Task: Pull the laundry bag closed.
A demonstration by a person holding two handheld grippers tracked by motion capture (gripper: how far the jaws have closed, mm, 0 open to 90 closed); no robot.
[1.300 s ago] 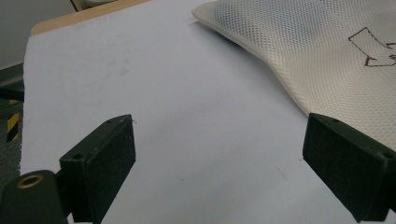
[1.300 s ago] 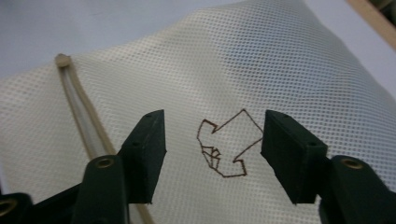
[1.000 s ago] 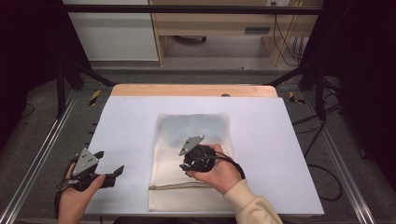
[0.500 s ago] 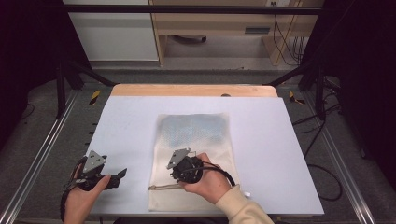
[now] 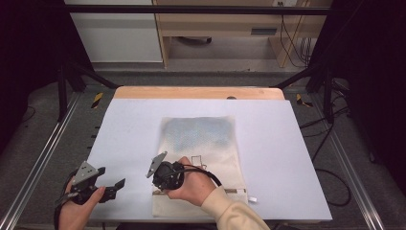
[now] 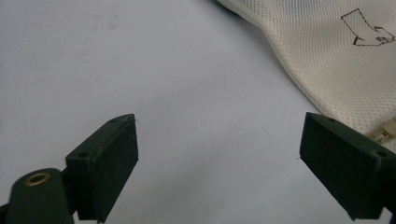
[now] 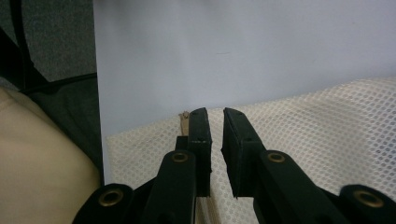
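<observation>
Mesh laundry bag, cream-coloured, lies flat on the white table in the high view, its long axis running from the person's edge toward the far edge, a little right of the table's middle. A zipper band crosses the near end, with a small pull tab sticking out at the right. A small outlined drawing sits on the bag beside the right hand, which comes in from the bottom in a cream sleeve and holds the right gripper low over the bag's near-left corner, pointing left; the hand hides its jaws here. The left hand rests at the near-left of the table with the left gripper aimed right toward the bag, well apart from it.

Left gripper view: the two black jaws stand wide apart over bare table, nothing between them. The mesh bag fills the upper right, its printed outline visible and a bit of zipper tape peeking past the right jaw.

Right gripper view: the right gripper has its jaws nearly together, a thin slit between them, over the bag's edge. A tan zipper end shows just left of the left jaw; whether mesh is pinched I cannot tell. The sleeve blurs the lower left.
</observation>
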